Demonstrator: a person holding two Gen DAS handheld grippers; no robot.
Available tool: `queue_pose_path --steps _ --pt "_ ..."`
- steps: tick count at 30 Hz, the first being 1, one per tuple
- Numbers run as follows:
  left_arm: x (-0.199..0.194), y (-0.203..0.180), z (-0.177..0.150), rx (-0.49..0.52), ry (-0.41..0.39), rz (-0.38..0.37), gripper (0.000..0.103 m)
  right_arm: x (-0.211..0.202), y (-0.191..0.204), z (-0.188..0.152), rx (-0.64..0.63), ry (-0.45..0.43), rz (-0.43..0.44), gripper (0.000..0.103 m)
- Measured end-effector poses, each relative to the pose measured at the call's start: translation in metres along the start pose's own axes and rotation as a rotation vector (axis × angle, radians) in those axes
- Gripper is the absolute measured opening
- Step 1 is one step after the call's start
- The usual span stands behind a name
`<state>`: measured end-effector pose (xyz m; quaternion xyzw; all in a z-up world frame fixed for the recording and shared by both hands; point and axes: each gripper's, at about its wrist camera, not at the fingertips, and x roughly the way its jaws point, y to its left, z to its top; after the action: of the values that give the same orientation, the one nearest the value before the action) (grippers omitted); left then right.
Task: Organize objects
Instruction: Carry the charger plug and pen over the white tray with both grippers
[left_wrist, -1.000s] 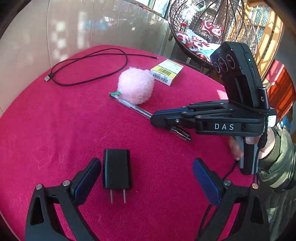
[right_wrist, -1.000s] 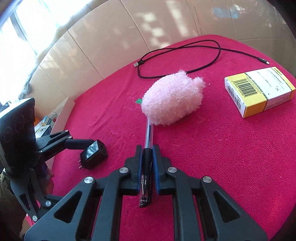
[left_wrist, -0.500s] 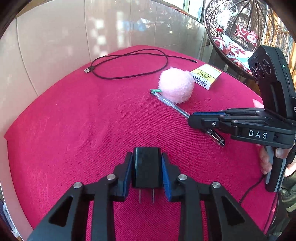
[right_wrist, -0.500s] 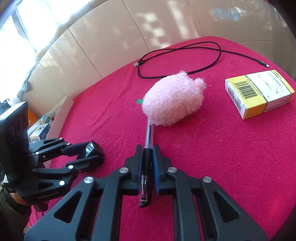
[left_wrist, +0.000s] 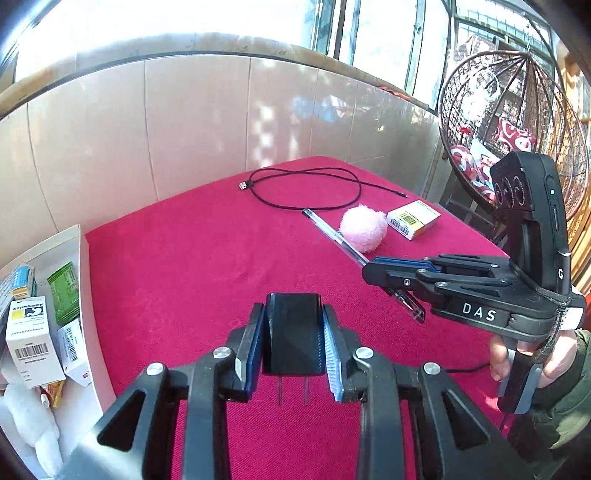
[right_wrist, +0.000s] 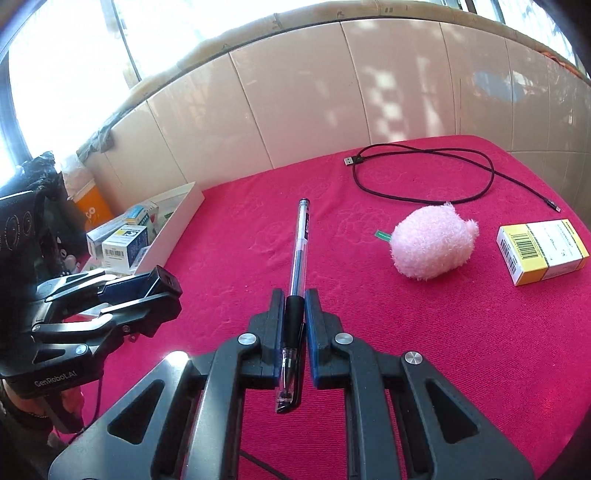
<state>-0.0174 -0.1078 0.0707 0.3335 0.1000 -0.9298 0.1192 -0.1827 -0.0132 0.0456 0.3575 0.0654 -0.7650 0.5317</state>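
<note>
Left gripper (left_wrist: 292, 341) hides the charger's (left_wrist: 293, 332) flanks.

Charger (left_wrist: 293, 332) sits clamped in the left gripper (left_wrist: 293, 343), pen (right_wrist: 295, 295) in the right gripper (right_wrist: 294, 317). Far side of the table (right_wrist: 461, 350): USB cable (right_wrist: 424, 177). Plush ball (right_wrist: 430, 242) sits nearer, medicine box (right_wrist: 541, 245) just right of it. Tray (right_wrist: 181, 221) of boxes is off the table's left edge.

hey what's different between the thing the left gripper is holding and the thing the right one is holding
The left gripper holds a charger plug: black, opaque, short and blocky, two metal prongs pointing back toward the camera. The right gripper holds a pen: long, thin, clear-barrelled, reaching far beyond the jaws, whereas the plug barely clears them. Both are clamped between closed jaws above the red cloth.
</note>
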Motion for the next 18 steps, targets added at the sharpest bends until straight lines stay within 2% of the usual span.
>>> queue_pose_path --steps 7,18 --pt "-0.035 0.03 -0.005 -0.088 -0.07 0.056 0.029 -0.015 0.035 0.012 -0.065 -0.033 0.044 0.01" --pt "-0.083 0.074 -0.02 -0.197 -0.156 0.145 0.029 -0.006 0.083 0.023 -0.155 -0.009 0.103 0.01"
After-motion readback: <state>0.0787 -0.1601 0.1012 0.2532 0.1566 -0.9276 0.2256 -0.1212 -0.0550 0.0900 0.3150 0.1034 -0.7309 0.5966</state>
